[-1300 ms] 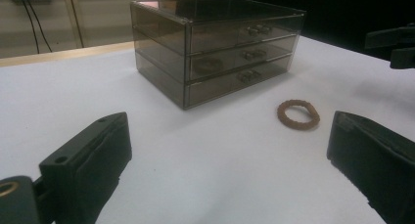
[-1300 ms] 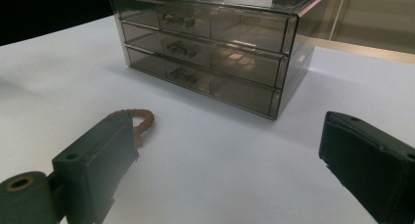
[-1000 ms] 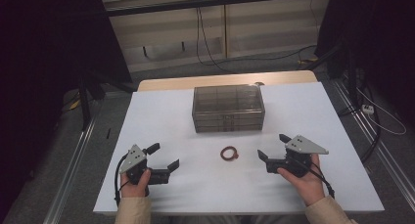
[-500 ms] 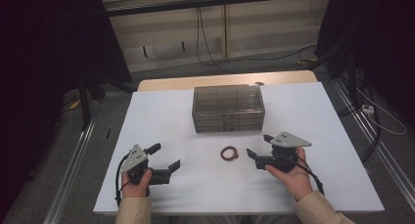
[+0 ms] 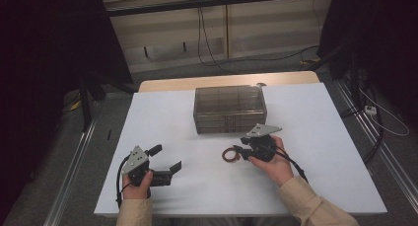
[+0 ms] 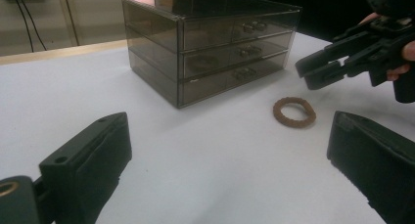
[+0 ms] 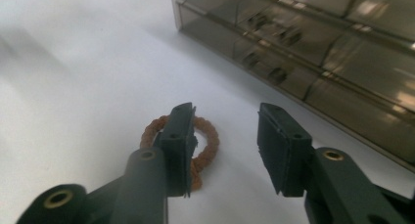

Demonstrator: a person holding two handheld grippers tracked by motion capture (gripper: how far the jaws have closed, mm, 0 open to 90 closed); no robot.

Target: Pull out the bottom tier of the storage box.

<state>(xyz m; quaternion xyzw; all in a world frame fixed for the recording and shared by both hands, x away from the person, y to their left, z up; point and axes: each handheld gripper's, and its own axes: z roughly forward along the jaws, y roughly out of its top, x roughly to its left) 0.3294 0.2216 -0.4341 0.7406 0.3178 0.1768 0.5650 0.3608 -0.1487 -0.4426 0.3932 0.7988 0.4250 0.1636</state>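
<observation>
Moving in from the 3 o'clock side since the earlier frames, the right gripper (image 5: 238,150) now sits just beside the brown rope ring (image 5: 228,154), its fingers (image 7: 179,136) having just been closing yet still parted, with nothing pinched between them. In the right gripper view one finger stands over the ring's near edge while the other hangs above bare white surface (image 5: 315,137), so the ring is not yet squarely inside the gap. The ring lies flat on the surface at about 6 o'clock from the smoky clear drawer box (image 5: 229,109), near it but apart, all drawers appearing shut. At 9 o'clock from the ring, well apart, the left gripper (image 5: 165,159) rests in the person's hand where it was in the earlier frames, its fingers (image 6: 88,158) spread wide and holding nothing.

Judging from this, the step in hand is the pickup of the ring. The risk is a missed or glancing grip: the ring is thin and lies flat, so fingers that close too high could meet above it, and a finger landing on top of the cord rather than beside it could push the ring across the smooth surface or flip it. A pinch on only the rim's edge could let it swing or drop once lifted.
</observation>
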